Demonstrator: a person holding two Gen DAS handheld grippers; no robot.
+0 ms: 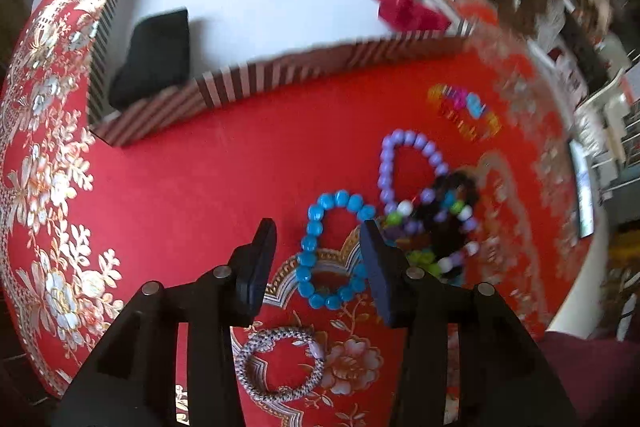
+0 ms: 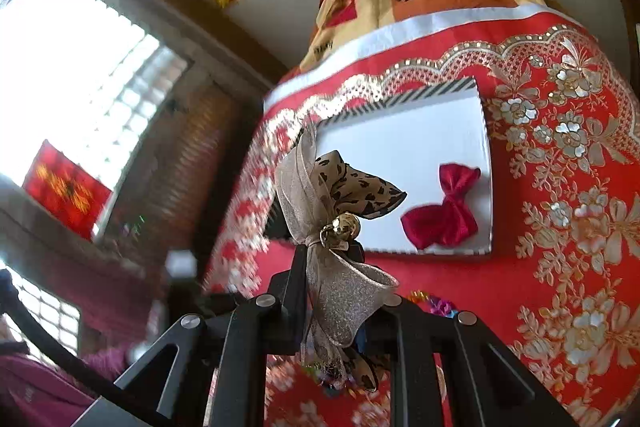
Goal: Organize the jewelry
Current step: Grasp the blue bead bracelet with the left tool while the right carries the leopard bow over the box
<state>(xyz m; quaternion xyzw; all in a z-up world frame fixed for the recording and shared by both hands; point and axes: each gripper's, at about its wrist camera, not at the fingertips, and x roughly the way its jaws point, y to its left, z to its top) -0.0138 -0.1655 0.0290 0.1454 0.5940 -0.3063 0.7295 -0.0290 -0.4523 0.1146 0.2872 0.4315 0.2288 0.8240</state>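
My left gripper (image 1: 316, 243) is open above a blue bead bracelet (image 1: 332, 251) on the red cloth. A purple bead bracelet (image 1: 412, 171), a dark multicolour bead tangle (image 1: 448, 227), a rainbow bracelet (image 1: 464, 111) and a grey woven bangle (image 1: 280, 363) lie around it. The striped box (image 1: 224, 87) holds a black pouch (image 1: 156, 55) and a red bow (image 1: 404, 7). My right gripper (image 2: 328, 247) is shut on a beige leopard-print bow (image 2: 340, 211) with a gold charm, held in the air before the box (image 2: 400, 139), where the red bow (image 2: 444, 211) lies.
The table wears a red cloth with gold flowers (image 1: 52, 187), which also shows in the right wrist view (image 2: 568, 187). The table's right edge (image 1: 568, 291) drops off to room clutter. A window (image 2: 80, 75) is at the left.
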